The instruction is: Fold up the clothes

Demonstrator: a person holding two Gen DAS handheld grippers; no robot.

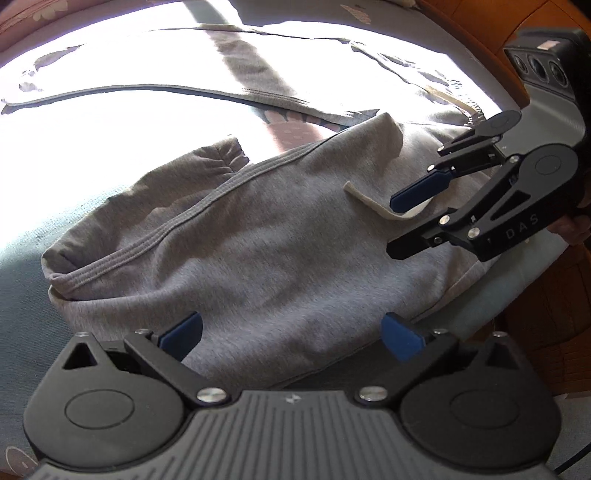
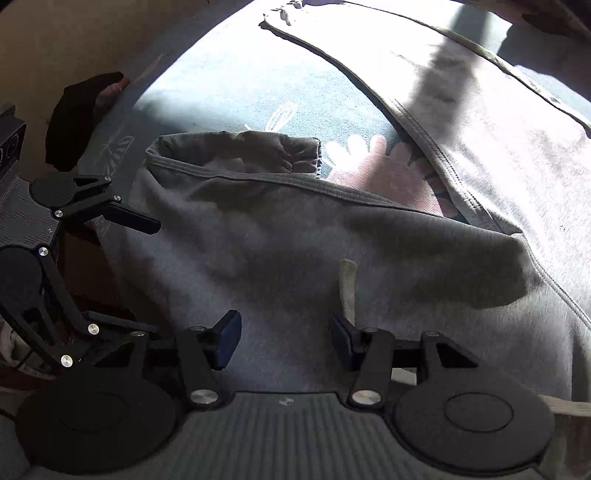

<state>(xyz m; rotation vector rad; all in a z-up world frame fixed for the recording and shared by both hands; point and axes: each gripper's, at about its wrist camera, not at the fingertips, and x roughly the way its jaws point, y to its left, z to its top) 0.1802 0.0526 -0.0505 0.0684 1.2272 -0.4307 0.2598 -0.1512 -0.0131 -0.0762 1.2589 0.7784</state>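
Grey sweatpants (image 1: 266, 236) lie on a bed, one leg folded back across the waist part, its gathered cuff (image 1: 218, 155) at the far end. The other leg (image 1: 258, 74) stretches away in bright sunlight. A cream drawstring (image 1: 373, 203) lies on the grey cloth. My left gripper (image 1: 291, 338) hovers open over the near edge of the folded cloth, nothing between its blue pads. My right gripper (image 1: 397, 225) is open beside the drawstring. In the right wrist view the right gripper (image 2: 285, 341) stands open over the cloth, the drawstring (image 2: 347, 284) just beyond one finger, and the left gripper (image 2: 151, 277) is at the left edge.
The bedsheet (image 2: 229, 92) is blue-grey with a flower print. Brown wood (image 1: 480, 33) shows past the bed's edge on the right of the left wrist view. A hand in a dark glove (image 2: 85, 114) shows behind the left gripper.
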